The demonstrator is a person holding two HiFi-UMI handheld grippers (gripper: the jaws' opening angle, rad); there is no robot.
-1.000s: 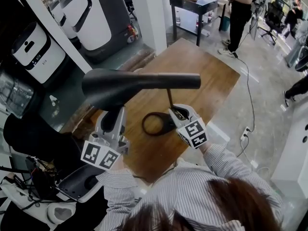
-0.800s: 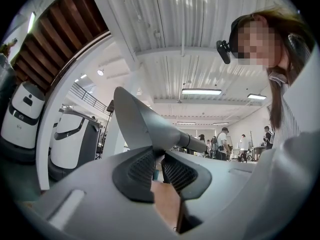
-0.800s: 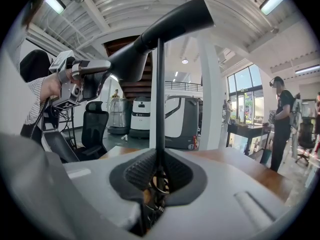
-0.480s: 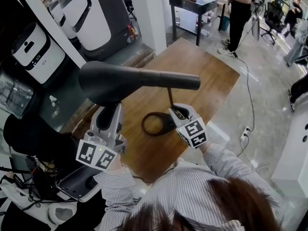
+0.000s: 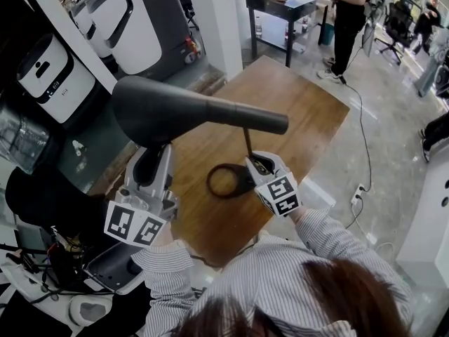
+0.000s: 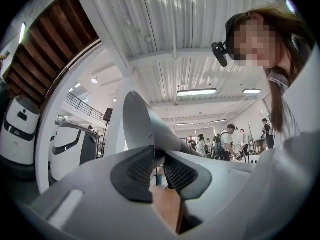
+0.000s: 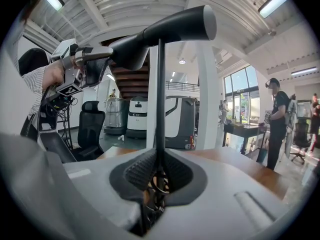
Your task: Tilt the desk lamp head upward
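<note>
Between the left gripper's [image 6: 159,166] ribbed pads, the thin edge of the lamp head [image 6: 142,129] is seen pinched, so this gripper is recorded as clenched on the wide, flared end of the head. From the head view the left gripper [image 5: 156,152] is seen reaching up under that flared end, its marker cube [image 5: 133,225] turned toward the camera. On the other side, the right gripper [image 7: 157,176] is closed firmly on the lamp's thin dark stem [image 7: 160,94], which is gripped low down, just above the base; the pads are pressed against it from both sides. In the head view the right gripper [image 5: 256,166] is placed beside the ring-shaped lamp base [image 5: 228,181], which is set flat on the wooden table [image 5: 295,97]. The stem [image 5: 248,140] is seen rising upright from there to the narrow end of the lamp head [image 5: 189,114]. The head is carried above the table's left part, extending from the stem out toward the left gripper; in the right gripper view the lamp head [image 7: 165,29] is noted with its narrow end slightly higher than its flared end. Beyond the table, large white machines [image 5: 133,27] are parked at the upper left, a dark side table [image 5: 280,5] is placed farther back, and a person in dark clothes [image 5: 347,20] is seen standing next to it. A black office chair [image 7: 92,126] is noted in the right gripper view.
</note>
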